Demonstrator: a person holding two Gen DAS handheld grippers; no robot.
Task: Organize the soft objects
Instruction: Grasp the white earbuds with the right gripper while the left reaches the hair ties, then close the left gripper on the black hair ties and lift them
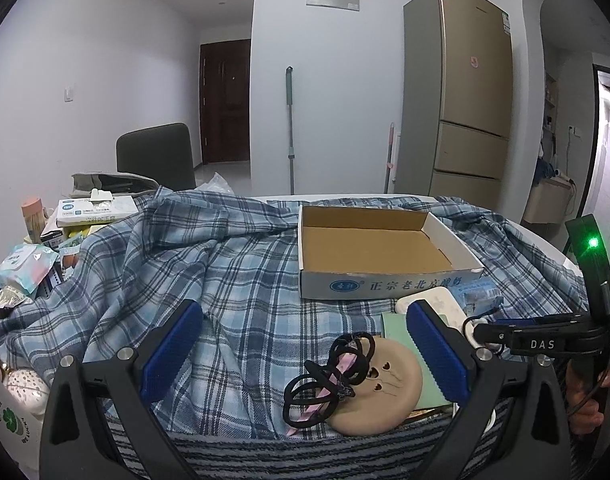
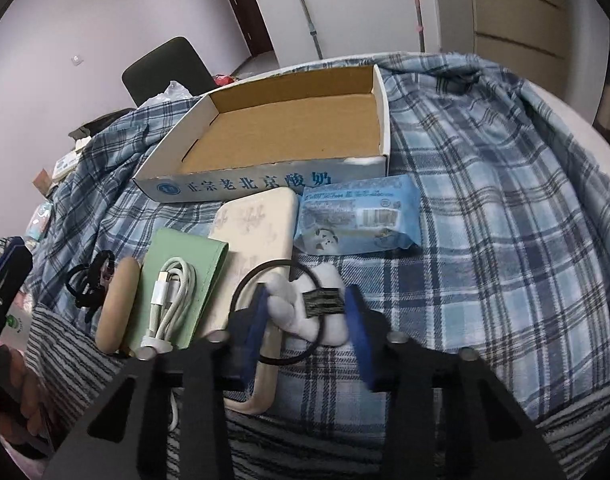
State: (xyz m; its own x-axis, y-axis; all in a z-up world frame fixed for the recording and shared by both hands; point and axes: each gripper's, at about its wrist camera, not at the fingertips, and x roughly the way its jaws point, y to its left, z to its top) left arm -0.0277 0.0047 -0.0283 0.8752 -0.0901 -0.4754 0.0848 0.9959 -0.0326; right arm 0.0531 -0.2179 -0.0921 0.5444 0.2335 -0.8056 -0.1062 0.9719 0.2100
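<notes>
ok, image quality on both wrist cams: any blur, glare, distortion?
Left wrist: sharp, heavy fisheye bending the tall gold fridge; a green LED blooms slightly; the doorway at the right is blown out. Right wrist: softer, print on the blue tissue pack smeared; the open cardboard box looks curved; even light, no harsh shadows.

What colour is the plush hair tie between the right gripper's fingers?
White, on a black elastic loop: the plush hair tie, clearest in the right wrist view.

Matt cardboard box (image 2: 289,136), woven plaid cloth (image 2: 485,208), glossy plastic tissue pack (image 2: 361,216), fluffy plush hair tie (image 2: 309,312)
</notes>
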